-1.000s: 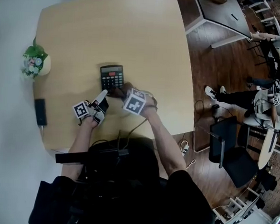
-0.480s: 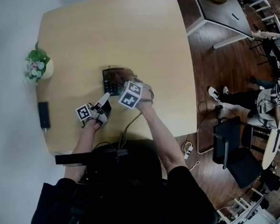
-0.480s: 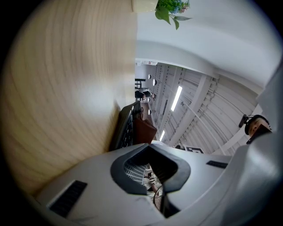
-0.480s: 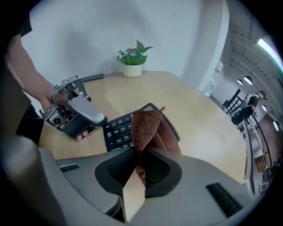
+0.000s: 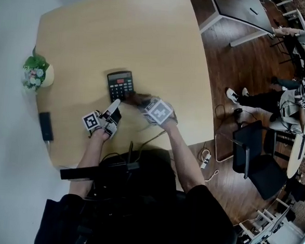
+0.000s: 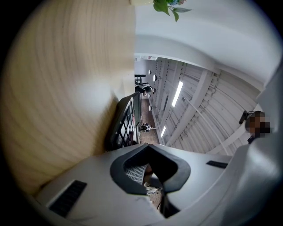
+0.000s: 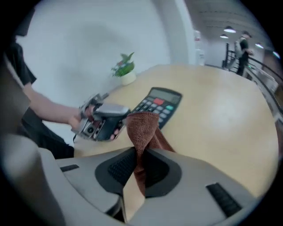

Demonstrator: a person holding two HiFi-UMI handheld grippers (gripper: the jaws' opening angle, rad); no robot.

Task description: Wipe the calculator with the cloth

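Left jaws: my left gripper (image 6: 148, 152) has its jaws pressed together on nothing. It lies almost level, just beside the near left corner of the calculator (image 5: 120, 84). I cannot tell whether it touches the case.
Right jaws: my right gripper (image 7: 140, 154) is pinching a fold of the cloth (image 7: 142, 126). The rest bunches up ahead of the tips, over the calculator's near end.
Where the calculator is: flat on the worktop (image 5: 122, 33), keys up, display end away from me, with both grippers at its near edge.
Risk, sliding: the case looks thin and light and the wood smooth. With nothing clamping it, I judge a firm stroke could push it away instead of cleaning it.
Risk, losing the cloth: only a narrow fold sits between my right pads. Drag on the keys could tug it free.
Risk, hard contact: if the bunch rides up, my bare jaw tips could scrape the display or press keys.
Risk, collision: my two grippers sit close together, so a wide sweep leftward could knock one against the other.
Calculator's look: dark body, rows of dark keys, a red and a green key below a pale display strip, and a raised display end.
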